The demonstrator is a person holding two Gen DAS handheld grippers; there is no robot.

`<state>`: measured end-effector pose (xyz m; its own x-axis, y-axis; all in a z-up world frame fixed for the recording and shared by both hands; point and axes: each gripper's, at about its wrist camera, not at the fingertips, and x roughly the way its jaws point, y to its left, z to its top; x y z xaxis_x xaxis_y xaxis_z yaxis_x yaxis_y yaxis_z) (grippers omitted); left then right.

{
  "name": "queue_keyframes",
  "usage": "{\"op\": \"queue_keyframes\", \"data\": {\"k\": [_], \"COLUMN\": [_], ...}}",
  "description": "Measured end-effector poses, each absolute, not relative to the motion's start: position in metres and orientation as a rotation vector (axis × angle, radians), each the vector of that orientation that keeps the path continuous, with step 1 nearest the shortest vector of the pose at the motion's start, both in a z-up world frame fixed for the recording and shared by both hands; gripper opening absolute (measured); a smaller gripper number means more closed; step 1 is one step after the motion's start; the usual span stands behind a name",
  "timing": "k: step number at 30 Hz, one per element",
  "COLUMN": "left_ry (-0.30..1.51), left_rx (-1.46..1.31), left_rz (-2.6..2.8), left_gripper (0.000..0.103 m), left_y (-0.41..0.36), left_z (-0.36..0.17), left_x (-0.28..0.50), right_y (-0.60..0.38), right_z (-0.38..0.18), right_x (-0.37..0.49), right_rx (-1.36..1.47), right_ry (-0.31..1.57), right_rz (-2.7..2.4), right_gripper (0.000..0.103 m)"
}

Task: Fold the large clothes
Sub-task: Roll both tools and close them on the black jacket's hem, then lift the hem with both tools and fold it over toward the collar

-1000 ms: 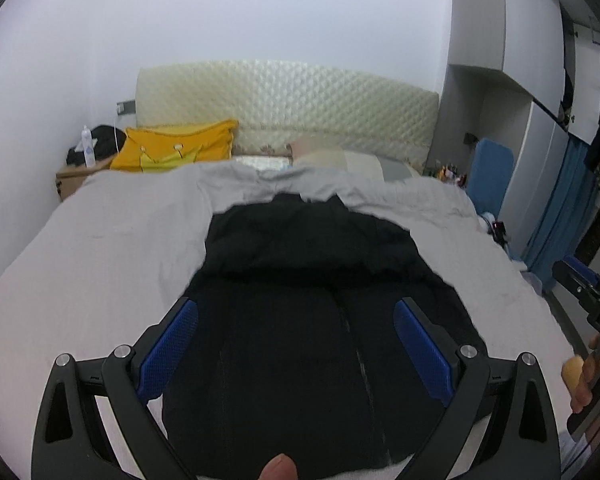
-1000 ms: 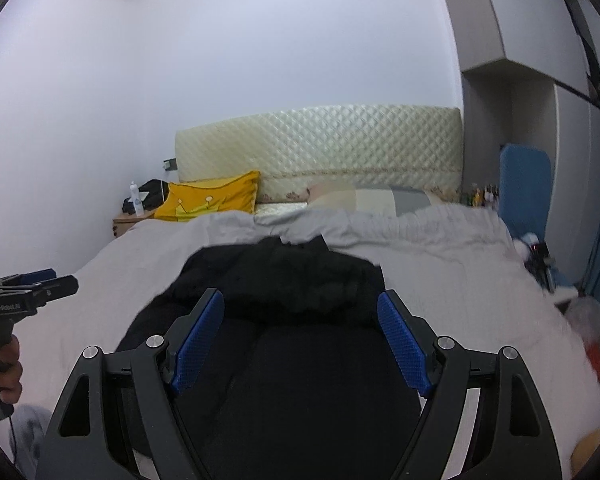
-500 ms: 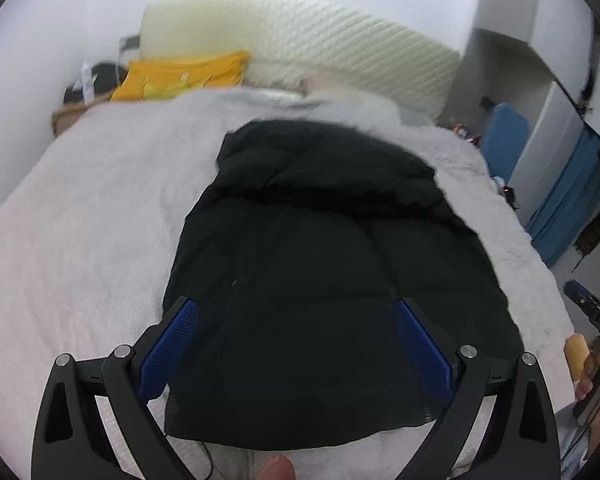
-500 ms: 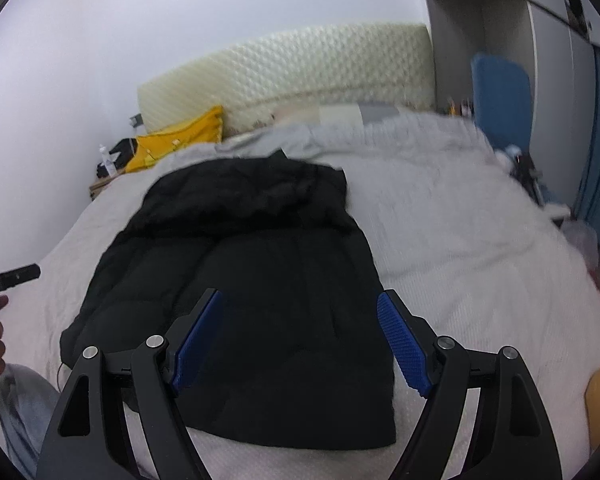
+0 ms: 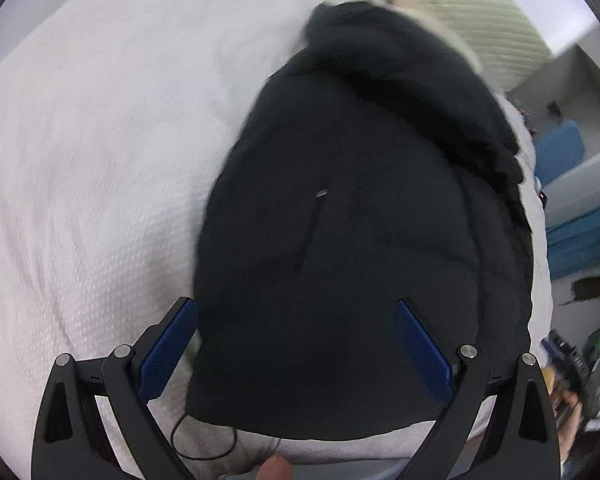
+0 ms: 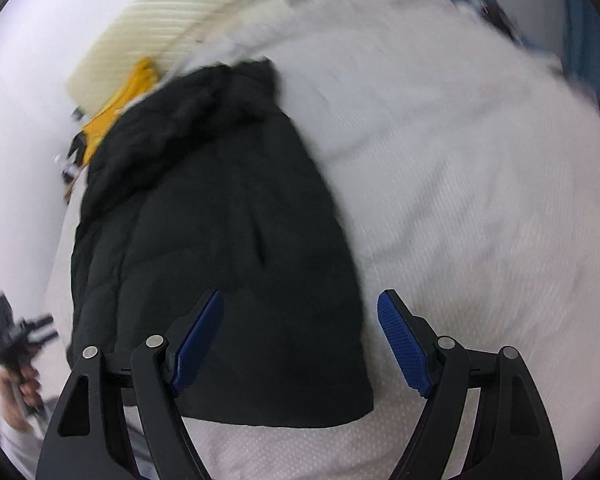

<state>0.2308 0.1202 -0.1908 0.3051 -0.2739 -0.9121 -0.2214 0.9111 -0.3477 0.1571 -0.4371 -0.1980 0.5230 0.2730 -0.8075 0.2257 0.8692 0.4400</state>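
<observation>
The black padded jacket [image 5: 360, 220] lies flat on the bed [image 5: 92, 152], its long axis running straight ahead of both tools, hem nearest and hood farthest. The left tool [image 5: 296, 344] hovers spread wide and empty over the hem's left corner. The right tool [image 6: 300, 340], likewise spread and empty, straddles the right corner; neither appears nearer.

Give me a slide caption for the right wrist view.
Open right gripper above the hem of a black jacket spread on a white bed.

A white-covered bed [image 5: 80, 160] meets a cream quilted headboard [image 6: 168, 12].
</observation>
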Motion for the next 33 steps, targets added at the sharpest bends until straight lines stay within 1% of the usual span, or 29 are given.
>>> {"op": "queue_keyframes", "data": {"k": [5,9,11,16,19,23,26,28,29,30,31,33], "left_ry": [1.391,1.448,1.486,1.492,1.505,1.455,1.388,1.389,1.398,1.412,1.421,1.438], "left_rx": [-0.579,-0.647,-0.660,-0.670,-0.671,-0.743,-0.751,-0.736,-0.740,-0.750,-0.757,-0.781], "left_rz": [-0.023,-0.005,-0.015,-0.085,-0.148,-0.284,-0.386,-0.376,-0.356,-0.325,-0.304,-0.249], "left_gripper": [0.099,0.099,0.098,0.097,0.097,0.097,0.092,0.088,0.087,0.081,0.077,0.076], "left_y": [0.139,0.146,0.146,0.135,0.125,0.118,0.111,0.104,0.104,0.107,0.106,0.109], "left_z": [-0.231,-0.256,-0.267,-0.269,-0.269,-0.261,-0.249,-0.250,-0.253,-0.256,-0.262,-0.269], "left_x": [0.239,0.248,0.253,0.263,0.267,0.270,0.268,0.268,0.269,0.270,0.270,0.271], "right_y": [-0.468,-0.470,-0.468,-0.453,-0.440,-0.430,-0.422,-0.418,-0.419,-0.419,-0.422,-0.428], "right_z": [-0.243,-0.267,-0.269,-0.272,-0.268,-0.255,-0.238,-0.231,-0.232,-0.236,-0.244,-0.260], "right_x": [0.159,0.163,0.165,0.173,0.177,0.179,0.179,0.182,0.183,0.185,0.185,0.186], "right_rx": [0.745,0.848,0.858,0.966,0.920,0.926,0.927,0.918,0.916,0.918,0.925,0.944], "right_ry": [1.144,1.223,1.231,1.231,1.241,1.187,1.113,1.083,1.085,1.097,1.127,1.179], "right_rz": [-0.034,-0.016,0.004,0.164,0.217,0.353,0.469,0.489,0.479,0.464,0.431,0.370], "right_gripper": [0.080,0.081,0.083,0.084,0.084,0.084,0.084,0.084,0.084,0.084,0.084,0.084]}}
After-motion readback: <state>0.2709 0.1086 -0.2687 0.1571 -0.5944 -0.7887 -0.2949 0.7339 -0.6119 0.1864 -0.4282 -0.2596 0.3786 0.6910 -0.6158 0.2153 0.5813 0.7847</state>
